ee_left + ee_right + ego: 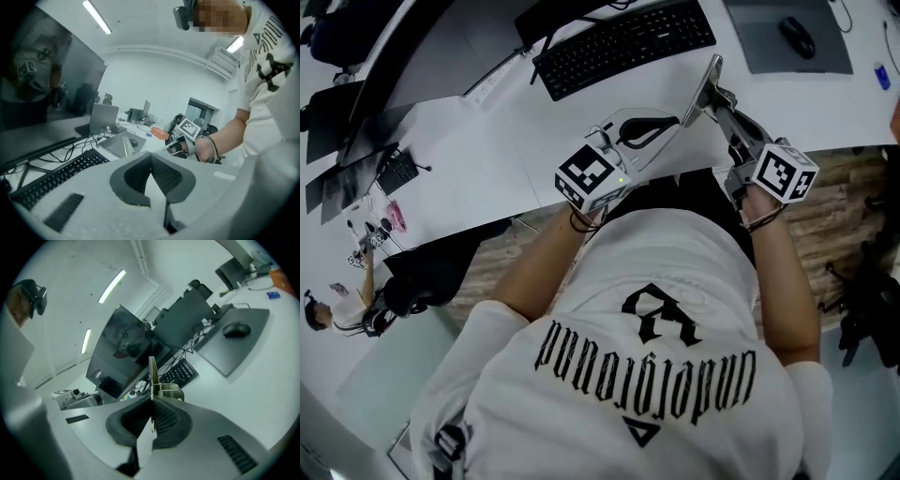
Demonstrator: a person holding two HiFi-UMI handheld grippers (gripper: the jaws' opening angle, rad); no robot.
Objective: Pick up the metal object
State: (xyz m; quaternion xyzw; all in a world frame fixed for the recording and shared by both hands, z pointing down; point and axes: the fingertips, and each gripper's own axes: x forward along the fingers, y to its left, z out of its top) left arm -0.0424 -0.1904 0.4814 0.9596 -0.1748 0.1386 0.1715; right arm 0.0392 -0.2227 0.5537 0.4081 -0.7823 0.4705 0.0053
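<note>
At the far left of the head view a dark flat monitor [370,89] stands at the edge of the white table [487,141], with a black computer keyboard [623,42] lying just to its right. The person, in a white T-shirt with black print [647,375], holds both tools out over the near edge of the table. The left gripper [151,159] shows its state only in its own view: its dark ribbed fingers [136,176] meet at the tips with nothing between them. That view also looks across to the right hand [206,150] and takes in a grey laptop lid [104,119] and a small orange item [159,133] further back, which the head view does not show. To the right, the thin flat metal object [709,86] sticks out from the tip of the right gripper [152,420], held up off the table near the keyboard's right end. From the head view it reads as a narrow shiny strip. The right gripper view shows it edge-on, standing upright out of the closed fingers [168,420], which clamp its lower part, and shows a small bent metal tab [171,390] on its side. Further right, a grey rectangular mouse pad [764,52] carries a black mouse [797,36]. A small blue item [882,75] lies near the table's right edge.
</note>
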